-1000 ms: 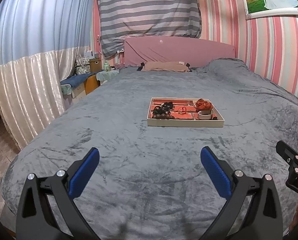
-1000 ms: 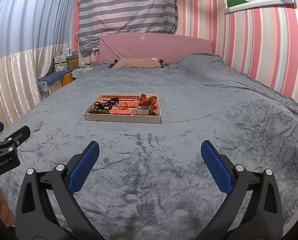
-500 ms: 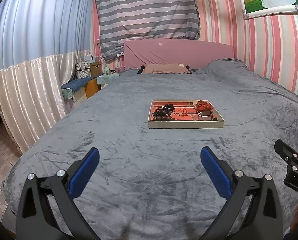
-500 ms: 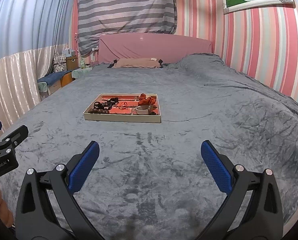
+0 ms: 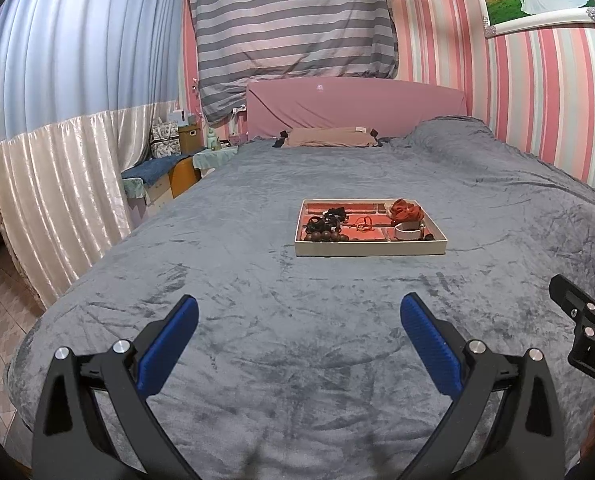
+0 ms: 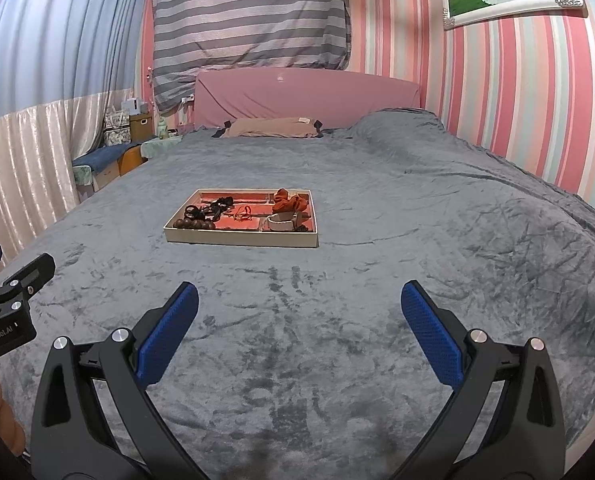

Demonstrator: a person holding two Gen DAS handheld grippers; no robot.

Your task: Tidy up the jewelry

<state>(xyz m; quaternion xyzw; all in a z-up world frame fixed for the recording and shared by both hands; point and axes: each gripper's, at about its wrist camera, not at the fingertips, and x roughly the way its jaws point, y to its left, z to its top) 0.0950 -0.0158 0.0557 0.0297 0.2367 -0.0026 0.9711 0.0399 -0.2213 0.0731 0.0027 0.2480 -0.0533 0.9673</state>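
A shallow cream jewelry tray [image 5: 369, 249] with a red lining lies on the grey bedspread, also in the right wrist view [image 6: 241, 239]. It holds brown wooden beads [image 5: 324, 236], black pieces [image 5: 331, 216], a thin red cord [image 5: 363, 222], an orange scrunchie [image 5: 406, 210] and a white bangle [image 5: 408, 232]. My left gripper [image 5: 299, 340] is open and empty, well short of the tray. My right gripper [image 6: 299, 330] is open and empty, also short of it, with the tray ahead to the left.
The grey bedspread [image 5: 257, 288] covers a wide bed with a pink headboard [image 5: 353, 106] and a tan pillow [image 5: 329, 137]. A bedside stand [image 5: 165, 176] with boxes is at the left. The other gripper shows at each view's edge [image 5: 585, 320] [image 6: 9, 300].
Both views have shifted slightly; the tray sits a little lower in the left wrist view. Both grippers stay open and empty.
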